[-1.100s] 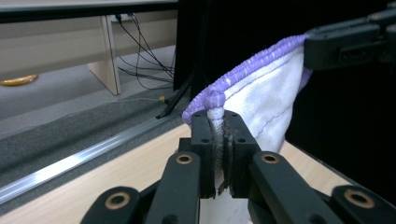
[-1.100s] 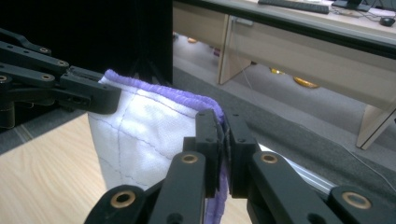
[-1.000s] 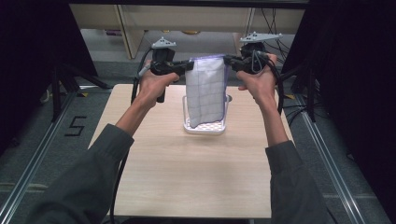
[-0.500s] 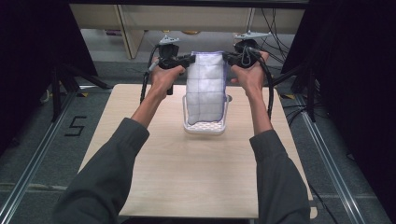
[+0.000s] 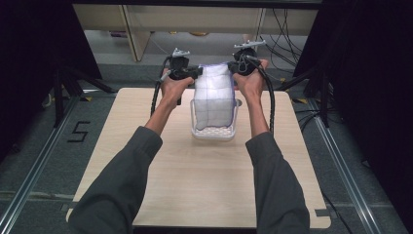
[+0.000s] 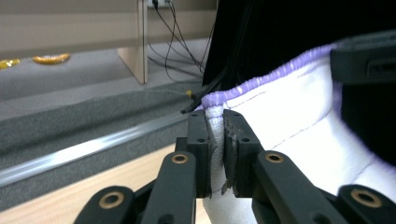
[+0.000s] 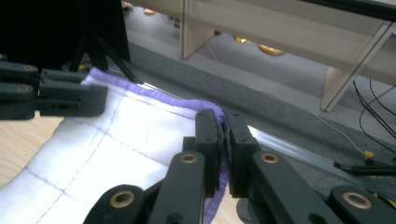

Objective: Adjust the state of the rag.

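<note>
**Cloth held taut over the basket**

The left tongs (image 5: 191,73) pinch one top corner of a white cloth with purple edging (image 5: 213,95); their jaws have just been opening a little, yet the fabric sits clamped between them. The right tongs (image 5: 235,68) grip the opposite corner. The cloth hangs spread between both hands, its lower part inside the white plastic basket (image 5: 214,132) on the desk (image 5: 195,185).

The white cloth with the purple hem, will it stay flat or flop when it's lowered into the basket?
The white cloth with the purple hem is probably floppy: it sags between the left tongs and right tongs. It looks light and should crumple into the white plastic basket.
</note>
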